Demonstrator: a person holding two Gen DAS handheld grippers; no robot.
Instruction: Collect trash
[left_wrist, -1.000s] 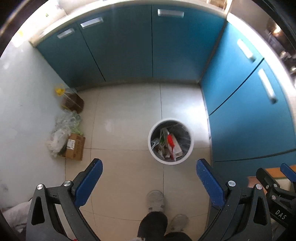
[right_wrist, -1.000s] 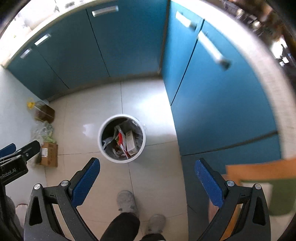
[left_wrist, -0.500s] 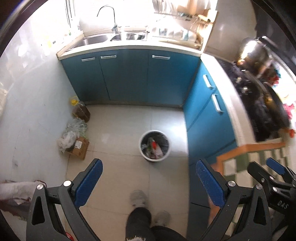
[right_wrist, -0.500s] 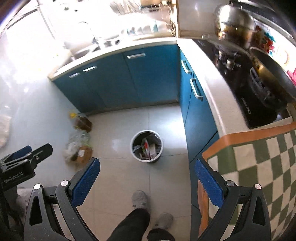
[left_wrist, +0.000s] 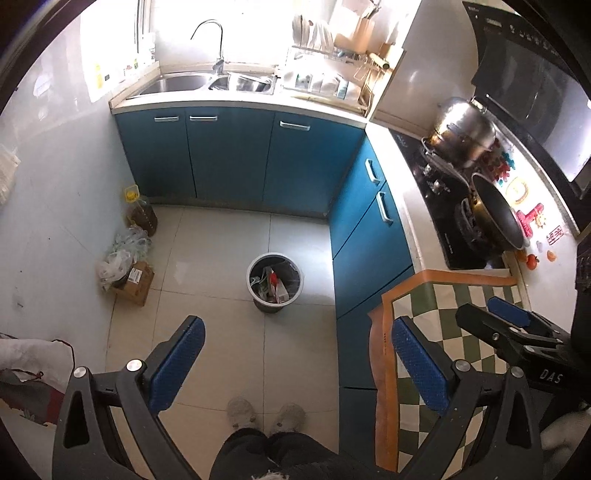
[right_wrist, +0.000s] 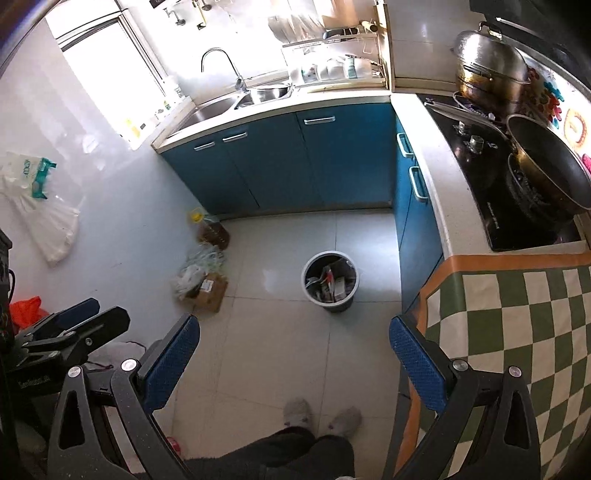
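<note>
While both jaws gape empty, bin (left_wrist: 274, 280) holds, seemingly, wrappers.

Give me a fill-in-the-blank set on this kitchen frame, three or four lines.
1. The trash bin stands on the ____.
2. Both the left gripper and the right gripper are ____.
3. The cabinet doors are coloured ____.
4. The cardboard box sits beside the ____ bags.

Missing: floor; open; blue; plastic

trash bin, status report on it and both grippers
Left gripper open, empty. Right gripper open, empty. Trash bin upright on floor, part full, well below both grippers. Floor path to it clear; cardboard box off by the wall.
</note>
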